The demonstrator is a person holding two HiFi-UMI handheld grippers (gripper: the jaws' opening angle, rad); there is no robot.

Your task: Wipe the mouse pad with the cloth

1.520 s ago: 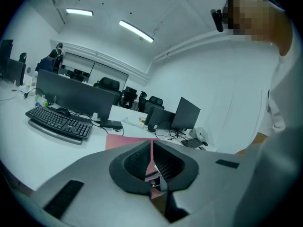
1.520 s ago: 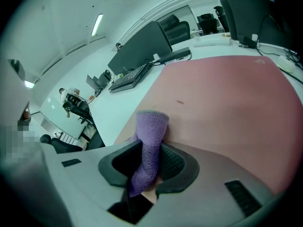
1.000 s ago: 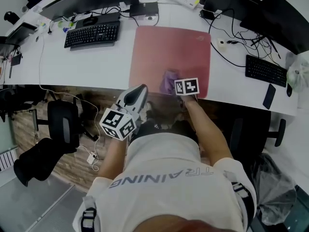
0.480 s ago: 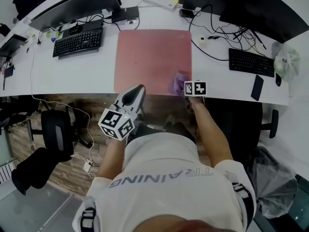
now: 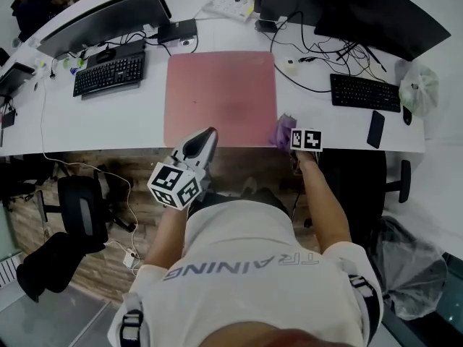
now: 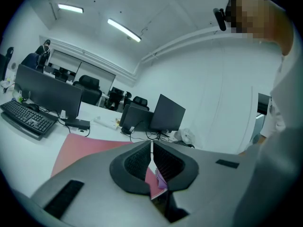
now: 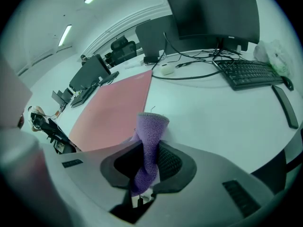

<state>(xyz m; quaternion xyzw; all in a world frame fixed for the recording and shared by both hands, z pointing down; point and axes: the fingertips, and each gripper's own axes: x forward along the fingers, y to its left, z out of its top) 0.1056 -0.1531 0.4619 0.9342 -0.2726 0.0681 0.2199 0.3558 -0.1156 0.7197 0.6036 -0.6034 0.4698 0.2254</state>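
Your left gripper [image 6: 151, 159], a grey two-jaw tool with ribbed black pads, has its jaws pressed together on nothing. It hangs off the near edge of the desk, likely parked there so the wiping hand has room. Just ahead of it the large square pink mouse pad [image 5: 221, 92] lies flat on the desk.

Further right, your right gripper [image 7: 150, 157] is clamped on a purple knitted cloth [image 7: 151, 126]. The cloth stands in a twisted fold between the jaws, with its free end beyond the tips. It sits at the pad's near right corner, seemingly just off the pad's edge. No view shows whether it touches the surface.

The long curved white desk [image 5: 108, 125] carries a black keyboard [image 5: 108, 74] beyond and left of the left gripper. A second black keyboard [image 5: 364, 92] lies beyond and right of the right gripper. Dark monitors [image 5: 101, 16] and loose cables line the far side. A black office chair [image 5: 79, 204] stands on wood-patterned floor to the left.
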